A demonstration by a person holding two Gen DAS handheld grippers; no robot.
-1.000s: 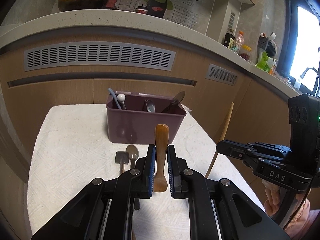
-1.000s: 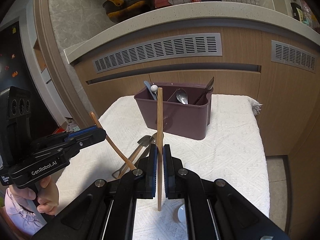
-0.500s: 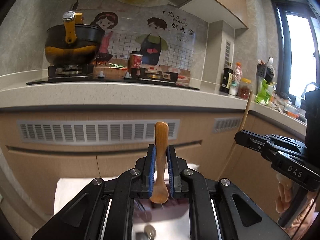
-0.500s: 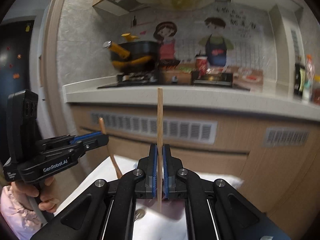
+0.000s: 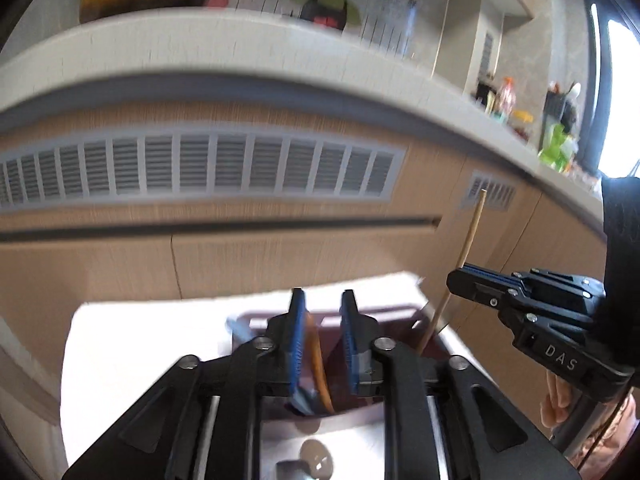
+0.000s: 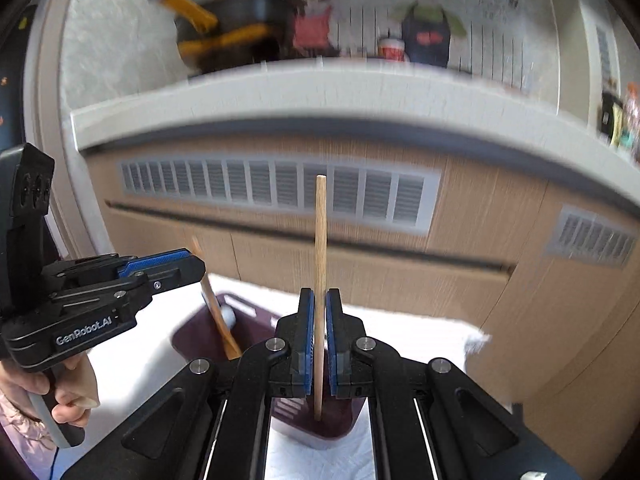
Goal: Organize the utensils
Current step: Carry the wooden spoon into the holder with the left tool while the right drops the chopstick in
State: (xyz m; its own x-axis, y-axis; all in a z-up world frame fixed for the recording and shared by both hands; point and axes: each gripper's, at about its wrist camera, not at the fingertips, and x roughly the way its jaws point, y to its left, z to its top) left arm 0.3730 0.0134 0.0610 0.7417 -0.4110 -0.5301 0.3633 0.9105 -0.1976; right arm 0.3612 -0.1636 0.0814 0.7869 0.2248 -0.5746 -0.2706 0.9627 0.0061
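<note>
My left gripper is open right above the maroon utensil caddy. The wooden spoon hangs loose between its fingers and drops into the caddy; it also shows in the right wrist view, leaning in the caddy below the left gripper. My right gripper is shut on a wooden chopstick, held upright over the caddy. It shows in the left wrist view with the chopstick slanting down toward the caddy's right end.
A metal spoon and a small dark spatula lie on the white towel in front of the caddy. Wooden cabinets with vent grilles and a counter stand behind the table.
Both grippers tilted back down and came over the caddy. My left gripper opened and let go of the wooden spoon, which slid down into the caddy. The right still holds the chopstick.
</note>
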